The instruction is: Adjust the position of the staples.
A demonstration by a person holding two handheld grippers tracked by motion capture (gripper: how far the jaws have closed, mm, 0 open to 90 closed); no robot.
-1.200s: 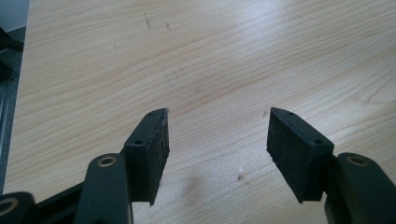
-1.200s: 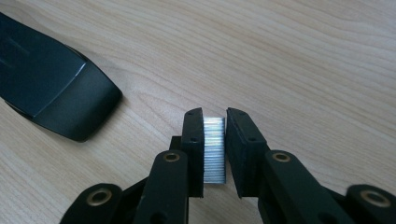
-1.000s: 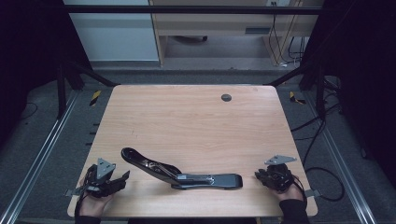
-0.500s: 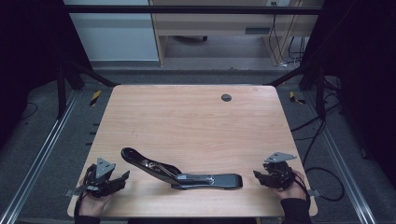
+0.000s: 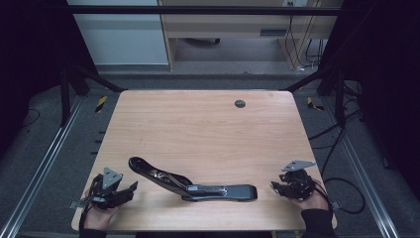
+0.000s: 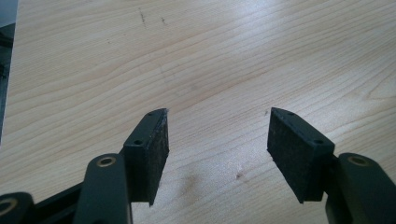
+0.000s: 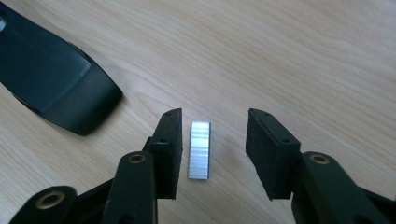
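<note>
Plain wooden table (image 5: 198,129), unmarked stapler (image 5: 193,183)

Black stapler (image 5: 193,182), silver staple strip (image 7: 199,149), pale wood-grain table (image 5: 198,129)

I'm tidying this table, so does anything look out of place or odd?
The black stapler lies swung fully open, its top arm tilted up leftward. A loose strip of staples lies flat on the table between the right gripper pads, untouched.

- High view: fixed above the near edge, facing forward and down over the whole pale wooden table (image 5: 208,129).
- Gripper views: riding low, close above the tabletop, looking along black jaws.
- Shared with the right one: black opened stapler (image 5: 198,184) (image 7: 51,84).
</note>
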